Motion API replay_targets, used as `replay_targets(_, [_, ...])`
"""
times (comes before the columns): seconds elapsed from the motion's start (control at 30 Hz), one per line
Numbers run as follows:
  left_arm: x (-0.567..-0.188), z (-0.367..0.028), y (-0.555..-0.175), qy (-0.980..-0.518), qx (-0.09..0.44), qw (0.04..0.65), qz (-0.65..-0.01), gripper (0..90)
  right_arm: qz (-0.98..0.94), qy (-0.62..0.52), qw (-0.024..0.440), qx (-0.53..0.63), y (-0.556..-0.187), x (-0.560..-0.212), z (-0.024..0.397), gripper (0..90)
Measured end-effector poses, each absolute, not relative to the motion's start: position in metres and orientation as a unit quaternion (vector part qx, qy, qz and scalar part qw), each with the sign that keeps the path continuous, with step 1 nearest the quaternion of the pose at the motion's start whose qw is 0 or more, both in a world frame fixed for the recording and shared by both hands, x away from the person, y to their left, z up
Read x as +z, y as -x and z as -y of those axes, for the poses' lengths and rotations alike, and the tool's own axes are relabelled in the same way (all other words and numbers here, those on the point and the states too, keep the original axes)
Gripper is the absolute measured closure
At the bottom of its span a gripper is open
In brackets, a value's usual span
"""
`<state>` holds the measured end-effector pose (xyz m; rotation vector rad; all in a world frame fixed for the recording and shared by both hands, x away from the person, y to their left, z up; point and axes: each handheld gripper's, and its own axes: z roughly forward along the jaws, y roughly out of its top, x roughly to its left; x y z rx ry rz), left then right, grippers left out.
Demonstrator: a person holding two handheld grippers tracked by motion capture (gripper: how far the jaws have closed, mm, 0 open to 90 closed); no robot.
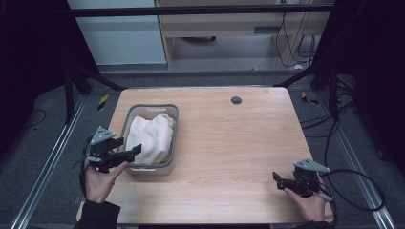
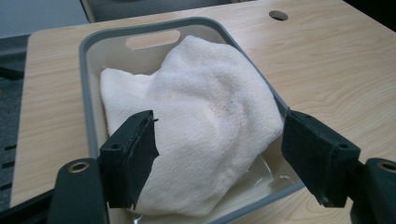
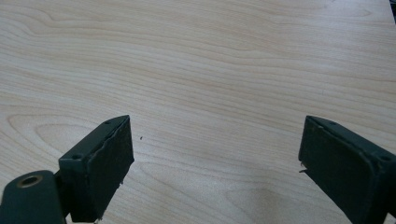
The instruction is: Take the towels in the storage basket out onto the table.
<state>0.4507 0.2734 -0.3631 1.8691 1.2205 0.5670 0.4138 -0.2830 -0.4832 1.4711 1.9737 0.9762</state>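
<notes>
A grey basket (image 1: 125, 125) (image 2: 86, 93) stands on the left part of the wooden table (image 1: 229, 143). A crumpled white towel (image 1: 153, 136) (image 2: 205, 102) lies heaped inside it. My left gripper (image 1: 133, 151) (image 2: 219, 123) hovers at the basket's near left corner, pointing at the towel. It is open, and its pads do not touch the cloth. Near the table's front right edge, my right gripper (image 1: 276, 177) (image 3: 215, 140) is held open over bare wood with nothing between its jaws.
A dark round cable hole (image 1: 236, 100) (image 2: 278, 15) sits in the tabletop near the far edge. Black cables (image 1: 353, 181) loop on the floor to the right. Metal rails (image 1: 47, 167) run along both sides of the table.
</notes>
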Motion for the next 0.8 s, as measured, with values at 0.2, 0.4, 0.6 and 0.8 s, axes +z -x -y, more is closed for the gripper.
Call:
replay_targets(0.2, [-0.364, -0.260, -0.464, -0.749, 0.220, 0.398, -0.482, 25.2, -0.724, -0.540, 0.240, 0.356, -0.414, -0.484, 0.283, 9.7])
replay_targets(0.4, [-0.368, -0.251, -0.474, -0.753, 0.213, 0.393, -0.483, 23.9, -0.724, -0.541, 0.241, 0.354, -0.415, -0.484, 0.283, 9.7])
replay_targets(0.6, [-0.370, -0.239, -0.483, -0.761, 0.209, 0.382, -0.481, 21.7, -0.723, -0.545, 0.233, 0.354, -0.416, -0.485, 0.283, 9.7])
replay_targets(0.8, [-0.372, -0.228, -0.489, -0.771, 0.207, 0.372, -0.474, 20.3, -0.725, -0.544, 0.234, 0.353, -0.416, -0.485, 0.284, 9.5])
